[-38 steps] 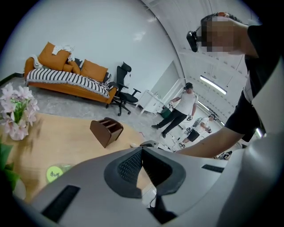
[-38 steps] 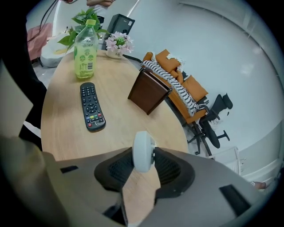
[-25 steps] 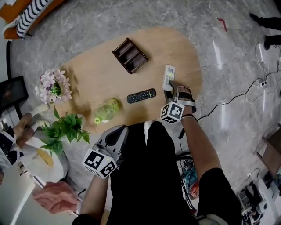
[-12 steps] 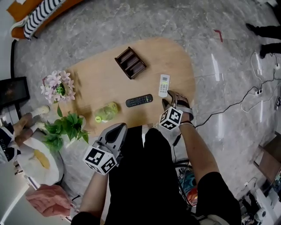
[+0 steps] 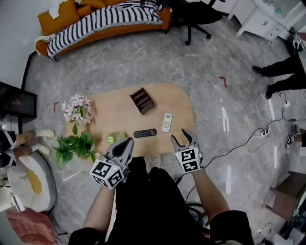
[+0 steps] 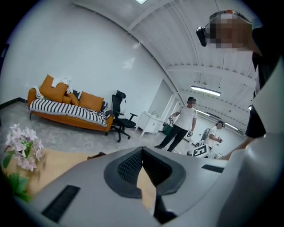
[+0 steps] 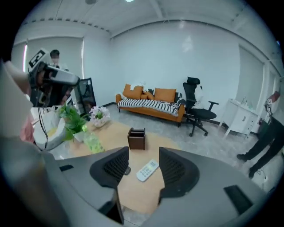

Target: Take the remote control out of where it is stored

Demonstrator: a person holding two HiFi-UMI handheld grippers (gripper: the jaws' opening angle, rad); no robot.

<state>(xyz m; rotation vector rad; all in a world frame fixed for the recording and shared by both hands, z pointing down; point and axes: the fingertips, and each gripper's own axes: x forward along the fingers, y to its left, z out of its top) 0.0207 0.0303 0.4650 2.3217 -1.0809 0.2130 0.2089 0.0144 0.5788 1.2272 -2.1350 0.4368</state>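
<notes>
A white remote (image 5: 167, 122) and a black remote (image 5: 145, 133) lie flat on the wooden table (image 5: 110, 115), in front of the brown wooden holder (image 5: 142, 100). My right gripper (image 5: 180, 135) hangs above the table's near right edge, open and empty; its jaws have just been opening. In the right gripper view the white remote (image 7: 147, 170) shows far below between the fingers of the right gripper (image 7: 143, 153), with the holder (image 7: 136, 138) behind it. My left gripper (image 5: 127, 142) is shut and empty over the near edge. The left gripper (image 6: 142, 150) points out into the room.
A green bottle (image 5: 114, 138), a vase of pink flowers (image 5: 76, 109) and a leafy plant (image 5: 75, 146) stand at the table's left. An orange sofa (image 5: 100, 19) and an office chair (image 5: 193, 14) are beyond. Cables (image 5: 267, 129) lie on the floor at right, where people stand.
Both grippers have risen well clear of the table, which now looks smaller and farther. The right gripper has drawn back from the white remote, which stays lying on the table.
</notes>
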